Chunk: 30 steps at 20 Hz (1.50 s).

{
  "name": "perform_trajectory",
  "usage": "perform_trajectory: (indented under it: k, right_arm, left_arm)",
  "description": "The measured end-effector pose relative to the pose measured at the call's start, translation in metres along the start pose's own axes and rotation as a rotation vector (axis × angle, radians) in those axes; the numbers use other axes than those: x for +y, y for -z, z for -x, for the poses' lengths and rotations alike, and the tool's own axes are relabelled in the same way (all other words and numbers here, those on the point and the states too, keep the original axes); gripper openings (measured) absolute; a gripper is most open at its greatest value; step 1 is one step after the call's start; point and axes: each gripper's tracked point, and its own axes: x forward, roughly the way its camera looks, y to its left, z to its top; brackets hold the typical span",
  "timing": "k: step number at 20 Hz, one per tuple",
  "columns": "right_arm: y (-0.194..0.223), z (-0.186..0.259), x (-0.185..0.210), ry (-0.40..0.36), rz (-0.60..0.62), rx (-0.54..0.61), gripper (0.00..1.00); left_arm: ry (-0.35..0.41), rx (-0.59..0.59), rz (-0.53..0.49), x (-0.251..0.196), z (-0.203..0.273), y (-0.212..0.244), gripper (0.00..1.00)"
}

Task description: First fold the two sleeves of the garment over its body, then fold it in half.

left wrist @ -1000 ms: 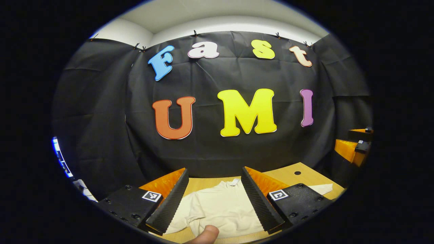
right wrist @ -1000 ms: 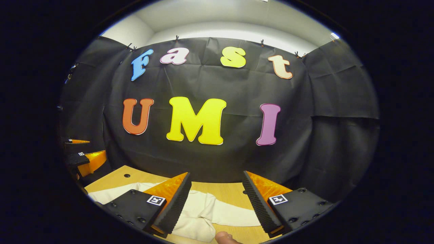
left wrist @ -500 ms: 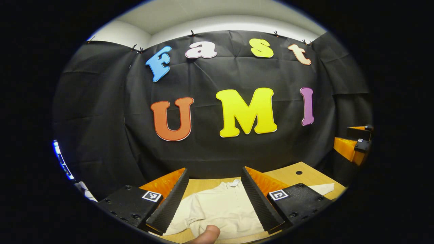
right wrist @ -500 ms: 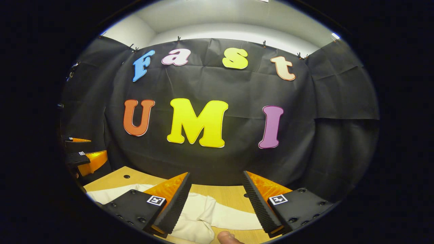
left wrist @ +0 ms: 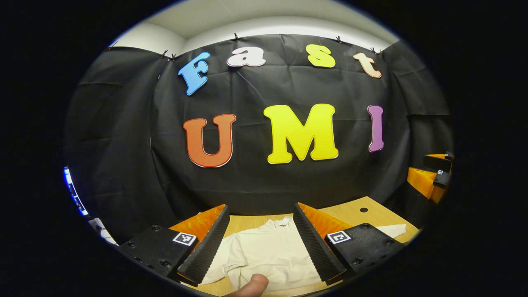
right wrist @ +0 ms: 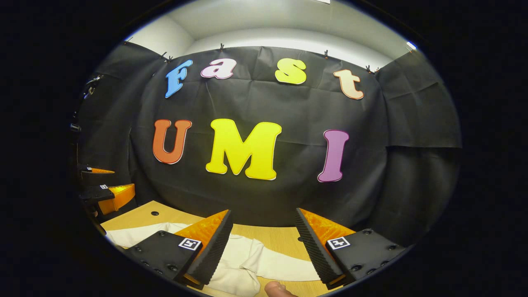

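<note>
A cream long-sleeved garment (left wrist: 264, 255) lies flat on the wooden table (left wrist: 350, 214), its collar toward the cloth wall. My left gripper (left wrist: 260, 243) hovers above its body, open, with nothing between the fingers. In the right gripper view one sleeve of the garment (right wrist: 284, 266) stretches out to the right across the table (right wrist: 272, 235). My right gripper (right wrist: 262, 245) is open over that sleeve side and holds nothing. The right gripper (left wrist: 433, 175) also appears far right in the left gripper view, and the left gripper (right wrist: 105, 196) far left in the right gripper view.
A fingertip (left wrist: 251, 284) of the holding hand shows at the bottom of the left gripper view, and another fingertip (right wrist: 278, 288) in the right gripper view. Small round holes (left wrist: 363, 210) mark the tabletop. The black cloth wall stands close behind the table.
Both gripper views have shifted slightly; the right gripper has drifted a little. The garment lies as before and both grippers stay open.
</note>
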Motion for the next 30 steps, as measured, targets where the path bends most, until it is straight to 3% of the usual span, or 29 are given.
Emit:
perform_trajectory:
  k: [5, 10, 16, 20, 27, 30]
  right_arm:
    - [0.017, -0.016, -0.047, 0.07, -0.001, 0.01, 0.95]
    - [0.073, -0.036, -0.137, 0.235, 0.003, 0.079, 0.94]
    - [0.209, -0.047, -0.225, 0.382, -0.015, 0.32, 0.95]
    - [0.304, -0.055, -0.266, 0.453, -0.104, 0.504, 0.95]
    - [0.408, -0.059, -0.295, 0.508, -0.26, 0.764, 0.95]
    - [0.431, -0.061, -0.297, 0.514, -0.278, 0.855, 0.95]
  left_arm:
    - [-0.005, -0.006, -0.012, -0.012, 0.0, -0.002, 0.99]
    - [-0.019, 0.016, -0.023, -0.028, -0.002, 0.002, 0.99]
    - [-0.062, 0.032, -0.063, -0.045, -0.003, 0.004, 0.99]
    - [-0.105, 0.064, -0.082, -0.053, -0.002, 0.012, 0.99]
    - [-0.198, 0.125, -0.099, -0.057, 0.008, 0.026, 0.99]
    - [-0.227, 0.145, -0.075, -0.061, 0.008, 0.03, 0.99]
